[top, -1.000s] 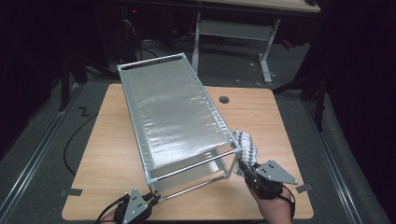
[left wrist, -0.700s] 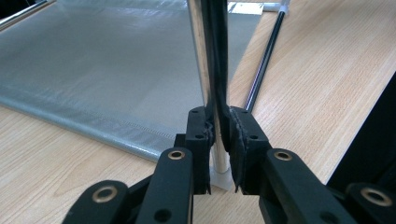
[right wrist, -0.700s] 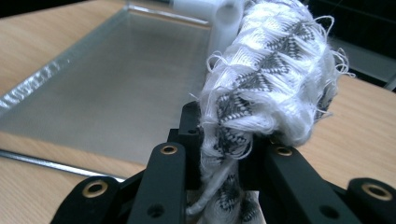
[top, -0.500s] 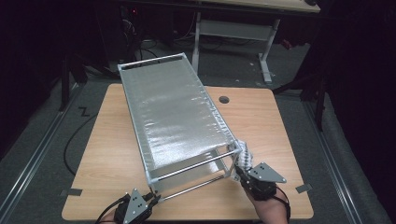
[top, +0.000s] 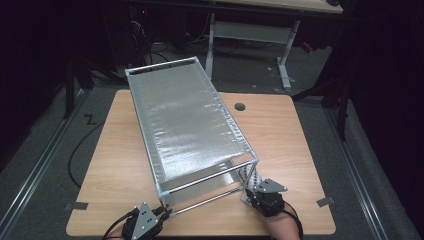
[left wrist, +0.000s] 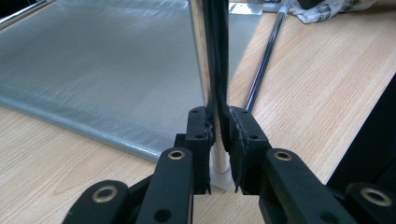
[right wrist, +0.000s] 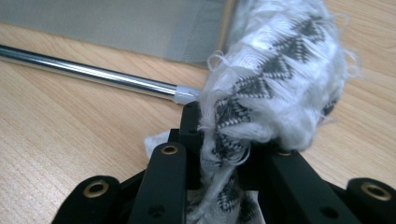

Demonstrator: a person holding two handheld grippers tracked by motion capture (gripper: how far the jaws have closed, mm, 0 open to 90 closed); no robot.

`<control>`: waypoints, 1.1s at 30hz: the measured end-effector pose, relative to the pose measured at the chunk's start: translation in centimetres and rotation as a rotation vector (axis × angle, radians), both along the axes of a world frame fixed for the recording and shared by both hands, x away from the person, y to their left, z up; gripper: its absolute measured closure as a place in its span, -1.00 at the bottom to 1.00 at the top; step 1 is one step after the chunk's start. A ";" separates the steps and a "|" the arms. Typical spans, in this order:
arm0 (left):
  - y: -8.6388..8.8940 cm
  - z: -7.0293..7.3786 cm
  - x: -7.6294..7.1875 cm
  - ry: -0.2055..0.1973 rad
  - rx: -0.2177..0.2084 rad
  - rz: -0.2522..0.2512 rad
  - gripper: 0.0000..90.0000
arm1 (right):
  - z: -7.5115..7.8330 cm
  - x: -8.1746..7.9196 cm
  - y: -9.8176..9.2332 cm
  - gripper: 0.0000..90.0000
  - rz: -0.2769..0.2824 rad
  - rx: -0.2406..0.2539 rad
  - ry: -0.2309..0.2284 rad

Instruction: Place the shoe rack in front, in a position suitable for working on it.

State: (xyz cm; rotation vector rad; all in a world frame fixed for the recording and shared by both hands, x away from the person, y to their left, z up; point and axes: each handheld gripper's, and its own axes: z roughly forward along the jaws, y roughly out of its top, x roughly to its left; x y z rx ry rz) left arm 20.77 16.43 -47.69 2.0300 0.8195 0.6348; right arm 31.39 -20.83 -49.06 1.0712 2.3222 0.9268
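Observation:
A metal rack with grey mesh shelves stands slantwise on the wooden table. My left gripper is at the rack's near left corner. In the left gripper view its jaws are shut on the upright corner post just above the foot. My right gripper is low at the near right corner, shut on a bunched white cloth with a black zigzag pattern. The cloth lies against the bottom of that corner post, close to the tabletop.
A chrome bottom rod runs between the rack's two near corners, just above the wood. A round cable hole sits at the table's far side. Another desk frame stands behind on the dark floor.
My right gripper has come down with the cloth along the near right post, from the top shelf's height to near the tabletop. The left gripper and the rack have stayed put.

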 end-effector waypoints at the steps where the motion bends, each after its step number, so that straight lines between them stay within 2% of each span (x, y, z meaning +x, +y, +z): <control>1: 0.0 0.0 0.0 0.000 0.000 0.000 0.74 | 0.1 0.0 -0.3 0.70 -0.011 0.007 -0.001; 3: 0.1 0.0 -0.1 -0.001 0.002 0.000 0.74 | 0.5 0.1 -0.9 0.70 -0.039 0.022 -0.022; 8: 0.6 0.0 -0.8 -0.003 0.001 0.016 0.74 | 2.1 0.9 -1.8 0.70 -0.102 0.069 -0.124; 11: 1.1 0.0 -1.3 -0.001 0.004 0.032 0.74 | 2.8 1.2 -1.1 0.70 -0.075 0.108 -0.168; 14: 1.6 0.0 -1.6 0.000 0.004 0.049 0.74 | 3.1 1.3 0.1 0.70 -0.042 0.124 -0.186; 16: 1.7 0.0 -1.8 0.007 -0.013 0.062 0.74 | 3.2 1.3 0.9 0.70 -0.018 0.123 -0.199; 22: 1.9 -0.1 -1.9 0.006 -0.013 0.075 0.74 | 3.4 1.4 1.9 0.72 0.029 0.152 -0.210; 26: 2.1 -0.1 -1.9 0.007 -0.005 0.083 0.74 | 3.5 1.2 2.0 0.74 0.048 0.162 -0.199; 33: 2.2 0.0 -1.2 0.004 0.002 0.087 0.74 | 3.4 0.4 1.7 0.76 0.048 0.156 -0.194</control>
